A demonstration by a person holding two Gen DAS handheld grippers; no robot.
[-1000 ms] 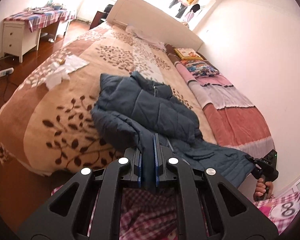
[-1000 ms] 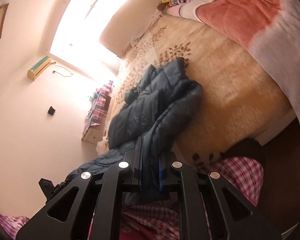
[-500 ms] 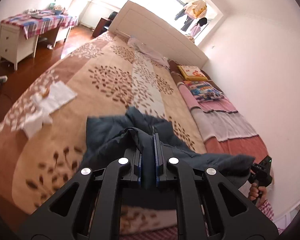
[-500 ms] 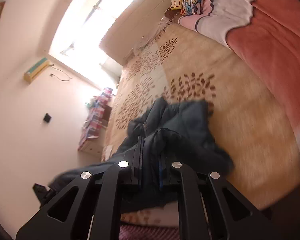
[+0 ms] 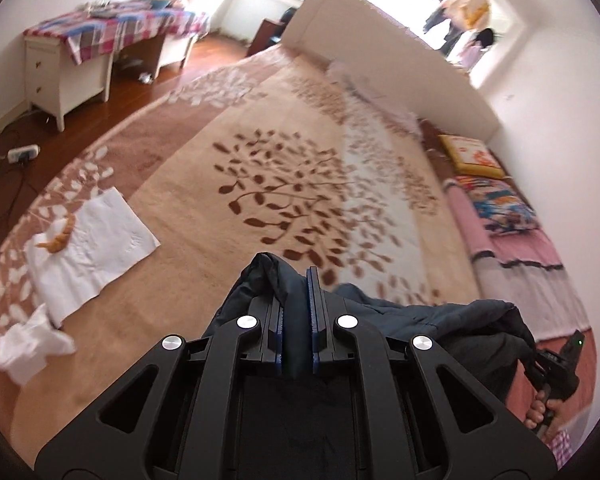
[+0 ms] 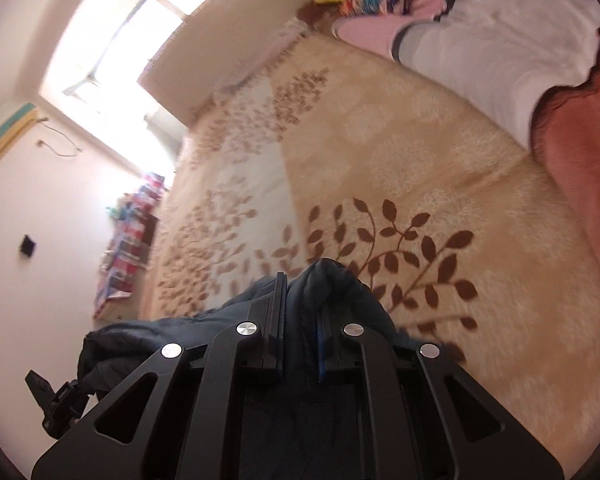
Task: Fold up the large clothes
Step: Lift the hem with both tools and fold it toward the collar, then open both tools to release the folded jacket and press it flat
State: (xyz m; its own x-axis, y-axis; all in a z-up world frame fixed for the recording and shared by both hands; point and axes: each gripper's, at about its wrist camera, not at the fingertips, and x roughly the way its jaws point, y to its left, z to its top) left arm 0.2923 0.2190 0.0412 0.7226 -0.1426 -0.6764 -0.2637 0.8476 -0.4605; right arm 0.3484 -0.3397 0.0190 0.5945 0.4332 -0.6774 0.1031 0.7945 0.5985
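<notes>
i've got the left gripper (image 5: 296, 320) clamped tight on a fold of the dark blue quilted puffer jacket (image 5: 440, 320), and the right gripper (image 6: 302, 332) pinched shut on another bunch of the same jacket (image 6: 332, 288). jacket hangs between the two tools, lifted off the beige leaf-print fleece blanket (image 5: 300, 168), at the near edge of the bed. my guess: mid-carry, swinging the near hem over toward the far side to make a fold. to do it well i'd keep both tools level and equally far apart so the edge stays taut, then lay it flat before letting go. fabric is puffy, slick-looking, stitched in panels, will spring back and slide. blanket is plush, grippy. crumpled white tissue sheets (image 5: 96, 236) lie far left, well apart.
</notes>
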